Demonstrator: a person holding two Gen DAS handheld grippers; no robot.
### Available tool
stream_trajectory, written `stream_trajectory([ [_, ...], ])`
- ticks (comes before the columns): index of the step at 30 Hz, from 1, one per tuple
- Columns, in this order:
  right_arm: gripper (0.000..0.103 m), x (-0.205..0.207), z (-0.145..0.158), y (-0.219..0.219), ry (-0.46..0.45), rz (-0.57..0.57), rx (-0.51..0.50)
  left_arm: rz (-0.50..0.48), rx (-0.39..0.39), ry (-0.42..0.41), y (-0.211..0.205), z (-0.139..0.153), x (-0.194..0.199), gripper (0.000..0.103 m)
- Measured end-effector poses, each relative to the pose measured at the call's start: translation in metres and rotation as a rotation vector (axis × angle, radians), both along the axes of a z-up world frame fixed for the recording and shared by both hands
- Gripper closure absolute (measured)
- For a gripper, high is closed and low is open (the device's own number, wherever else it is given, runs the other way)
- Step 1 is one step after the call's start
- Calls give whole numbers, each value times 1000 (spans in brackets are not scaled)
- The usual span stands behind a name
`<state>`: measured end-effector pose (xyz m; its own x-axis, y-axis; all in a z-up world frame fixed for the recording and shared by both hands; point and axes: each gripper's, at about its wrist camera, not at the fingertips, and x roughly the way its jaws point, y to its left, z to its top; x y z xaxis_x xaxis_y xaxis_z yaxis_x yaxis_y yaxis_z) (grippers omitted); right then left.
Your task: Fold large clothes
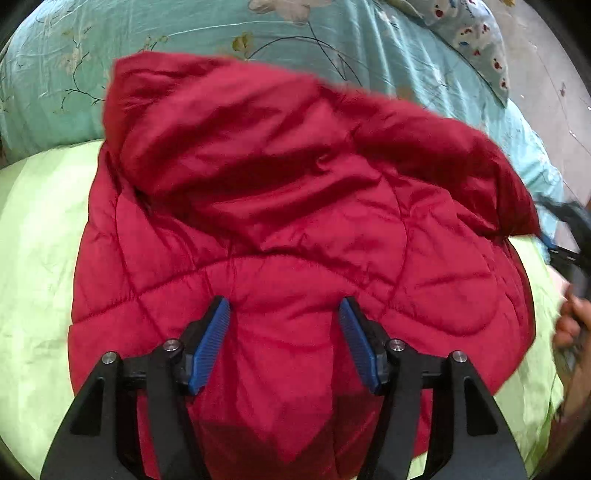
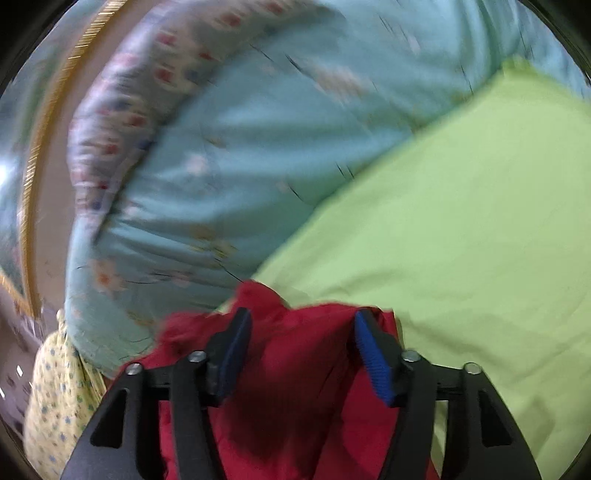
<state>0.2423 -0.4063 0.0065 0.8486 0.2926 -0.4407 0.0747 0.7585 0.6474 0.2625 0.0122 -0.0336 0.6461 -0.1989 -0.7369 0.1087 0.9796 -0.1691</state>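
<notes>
Red quilted jacket lies folded across our green sheet; our left gripper hovers open, holding nothing. Right wrist view blurs: our right gripper gapes over the jacket's edge, pads clear.

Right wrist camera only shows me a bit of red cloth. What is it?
Observer: A red quilted jacket, lying spread out on the green sheet.
Operator: Does it have a hood?
Observer: Yes, the hood lies at the far end, toward the blue flowery blanket.
Operator: Where's the other gripper?
Observer: The left gripper is over the jacket's near part, open, with nothing pinched.
</notes>
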Motion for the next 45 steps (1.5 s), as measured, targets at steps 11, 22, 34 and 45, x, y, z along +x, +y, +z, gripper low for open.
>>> stream_trajectory([
  [11,25,21,-22,126,135,389,-518,3,6,3,3,4,22,38],
  [22,17,78,-45,110,215,324,-485,39,-21,41,16,-2,49,38],
  [34,16,74,-46,108,202,331,-463,81,-155,-27,52,32,-15,37],
  [45,16,27,-17,93,143,308,-409,110,-63,47,53,3,7,35],
])
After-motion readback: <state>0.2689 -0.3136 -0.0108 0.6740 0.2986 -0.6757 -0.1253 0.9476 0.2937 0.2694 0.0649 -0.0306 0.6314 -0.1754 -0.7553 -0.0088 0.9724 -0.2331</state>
